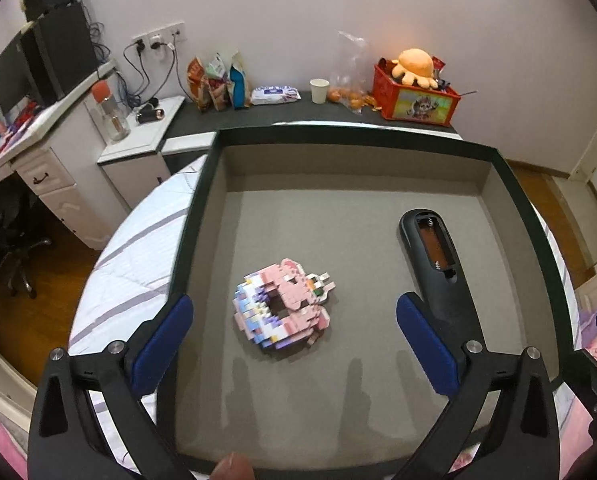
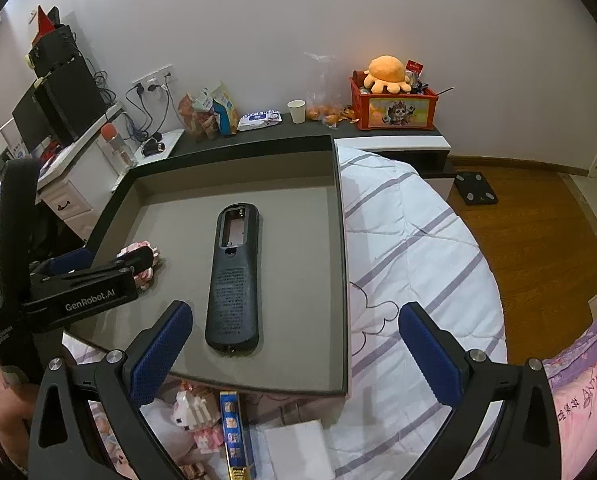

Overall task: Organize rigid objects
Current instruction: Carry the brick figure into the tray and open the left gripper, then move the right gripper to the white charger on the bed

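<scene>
The left gripper [image 1: 290, 320] is hovering wide open over the pink toy-brick ring [image 1: 284, 306] lying in the shallow grey tray [image 1: 338, 160] beside the black remote [image 1: 434, 256], best withdrawn straight upward; the right gripper [image 2: 294, 340] is gaping empty.

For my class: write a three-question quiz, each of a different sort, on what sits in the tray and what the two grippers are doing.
1. True or false: the pink brick model and the black remote both lie inside the grey tray.
2. Multiple choice: the remote lies with A) its buttons up, B) its open battery bay up, C) on its edge.
3. Short answer: does the left gripper or the right gripper hold anything?

Key
1. True.
2. B; the cover is off and the bay is empty.
3. No. The fingers of both stand wide apart; nothing is pressed between them.
</scene>
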A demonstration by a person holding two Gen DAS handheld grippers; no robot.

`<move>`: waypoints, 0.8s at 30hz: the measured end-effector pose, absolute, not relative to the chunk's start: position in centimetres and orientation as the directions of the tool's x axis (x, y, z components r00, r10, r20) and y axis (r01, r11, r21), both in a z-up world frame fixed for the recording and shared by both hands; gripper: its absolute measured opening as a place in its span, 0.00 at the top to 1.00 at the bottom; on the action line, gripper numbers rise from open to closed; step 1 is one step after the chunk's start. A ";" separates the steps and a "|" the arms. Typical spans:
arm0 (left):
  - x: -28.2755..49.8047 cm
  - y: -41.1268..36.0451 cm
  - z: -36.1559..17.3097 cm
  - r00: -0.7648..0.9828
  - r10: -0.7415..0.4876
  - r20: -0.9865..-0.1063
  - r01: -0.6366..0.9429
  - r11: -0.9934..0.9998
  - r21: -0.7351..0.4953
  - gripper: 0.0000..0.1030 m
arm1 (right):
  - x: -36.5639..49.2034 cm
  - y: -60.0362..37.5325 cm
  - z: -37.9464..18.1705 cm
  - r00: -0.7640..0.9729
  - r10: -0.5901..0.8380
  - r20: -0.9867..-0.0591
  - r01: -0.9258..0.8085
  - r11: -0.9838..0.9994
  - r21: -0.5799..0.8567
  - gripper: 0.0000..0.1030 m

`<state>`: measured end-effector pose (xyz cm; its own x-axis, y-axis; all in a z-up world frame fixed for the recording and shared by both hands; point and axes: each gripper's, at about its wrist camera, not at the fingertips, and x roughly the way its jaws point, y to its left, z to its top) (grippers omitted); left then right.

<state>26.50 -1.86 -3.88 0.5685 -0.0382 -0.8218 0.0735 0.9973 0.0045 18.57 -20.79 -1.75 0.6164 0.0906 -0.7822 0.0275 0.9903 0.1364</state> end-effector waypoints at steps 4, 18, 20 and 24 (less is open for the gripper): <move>24.4 -1.1 -2.4 0.600 -0.037 -0.800 0.064 0.998 0.002 0.00 | 17.2 -20.7 -1.2 0.628 0.094 -0.773 0.025 0.990 0.141 0.00; 14.8 0.9 2.6 0.695 -0.006 -0.719 0.033 0.999 0.024 0.00 | 12.2 -19.1 0.2 0.653 0.127 -0.747 -0.016 0.988 0.154 0.00; 13.6 1.1 2.8 0.701 -0.007 -0.713 0.026 1.000 0.016 0.00 | 11.5 -18.9 0.2 0.653 0.129 -0.746 -0.021 0.988 0.153 0.00; 11.3 1.5 3.0 0.718 0.000 -0.696 0.005 1.000 0.004 0.00 | 10.0 -18.9 -0.1 0.645 0.131 -0.753 -0.026 0.988 0.149 0.00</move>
